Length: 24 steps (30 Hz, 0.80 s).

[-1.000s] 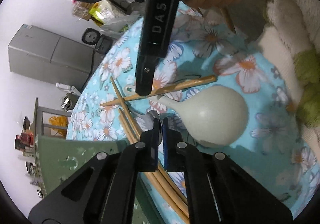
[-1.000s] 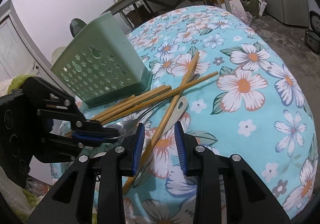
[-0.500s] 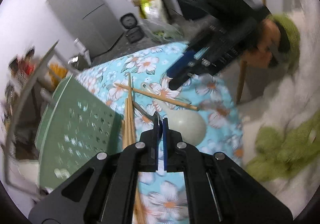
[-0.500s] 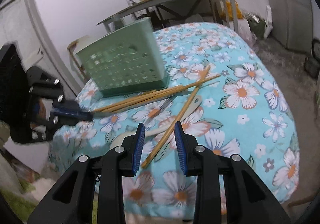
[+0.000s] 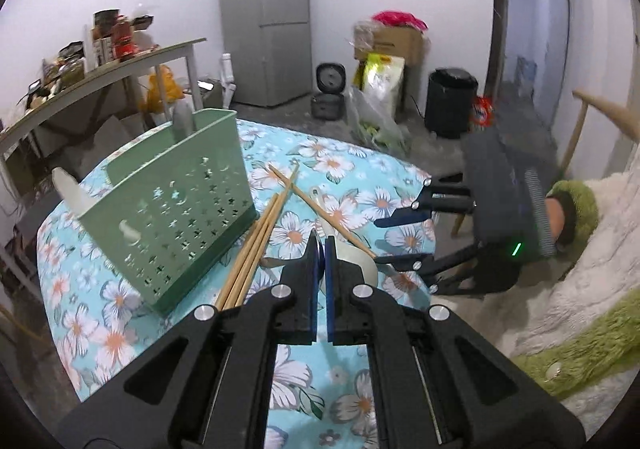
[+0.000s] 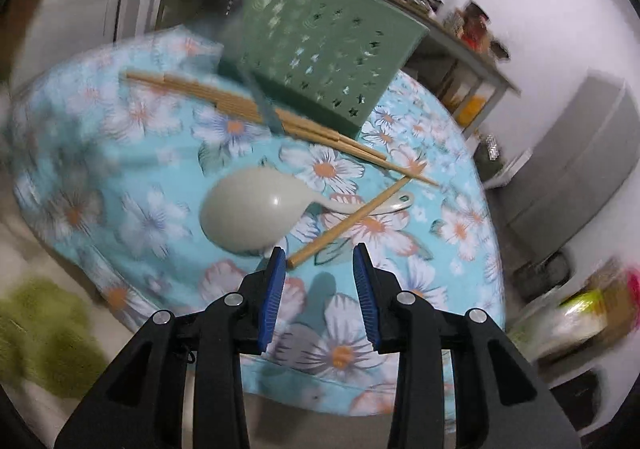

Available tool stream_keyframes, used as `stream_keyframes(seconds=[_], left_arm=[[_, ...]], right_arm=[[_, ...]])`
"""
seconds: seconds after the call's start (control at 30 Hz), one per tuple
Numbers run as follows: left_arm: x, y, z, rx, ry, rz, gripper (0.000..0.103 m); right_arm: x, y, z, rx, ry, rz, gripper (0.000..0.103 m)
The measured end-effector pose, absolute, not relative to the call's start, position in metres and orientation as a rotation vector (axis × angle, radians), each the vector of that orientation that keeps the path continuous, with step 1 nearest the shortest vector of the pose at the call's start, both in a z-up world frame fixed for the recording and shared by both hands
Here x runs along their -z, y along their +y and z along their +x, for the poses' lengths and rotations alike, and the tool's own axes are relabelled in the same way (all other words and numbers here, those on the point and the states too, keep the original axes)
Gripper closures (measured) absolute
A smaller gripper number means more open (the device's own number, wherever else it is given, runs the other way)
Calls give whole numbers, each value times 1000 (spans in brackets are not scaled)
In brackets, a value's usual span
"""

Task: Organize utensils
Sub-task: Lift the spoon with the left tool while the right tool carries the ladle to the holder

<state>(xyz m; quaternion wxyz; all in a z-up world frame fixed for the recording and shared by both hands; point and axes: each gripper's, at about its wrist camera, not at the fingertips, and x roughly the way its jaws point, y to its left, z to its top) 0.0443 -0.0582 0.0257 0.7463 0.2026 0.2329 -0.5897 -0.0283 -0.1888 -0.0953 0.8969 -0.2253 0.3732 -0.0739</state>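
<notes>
Left hand-held gripper (image 5: 320, 245) has its blue pads all but together above the table (image 5: 352, 169); a thin grey sliver shows at the tips, too small to identify. Left of it stands one sage-green plastic basket (image 5: 172, 217), a box pierced with star and round cut-outs, with two pale rounded ends (image 5: 64, 185) sticking up out of it. Along the basket's near foot lies a bundle of straight bamboo chopsticks (image 5: 256, 241), touching one another, at least three, though the exact count is unclear. One more chopstick (image 5: 320, 209) lies apart, crossing the handle of the single pale plastic spoon (image 6: 248, 209), whose broad, smooth bowl sits just beyond the left pads. A turquoise cloth printed with white flowers covers the round table. Further right, the right hand-held gripper (image 5: 378, 241) hovers at the table's edge, held by a hand in a fuzzy green sleeve (image 5: 576, 201). Its ribbed blue pads have just been opening and stand apart with nothing between them, the loose chopstick's near end and the spoon bowl just ahead.
</notes>
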Motion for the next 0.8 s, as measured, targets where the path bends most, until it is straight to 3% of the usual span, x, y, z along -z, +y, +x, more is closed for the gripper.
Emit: stream_keyframes(seconds=[0.8], left_arm=[[-96,9,58,1235,414,160,101]], right_arm=[[121,-121,-2,93,626,-1048,68]])
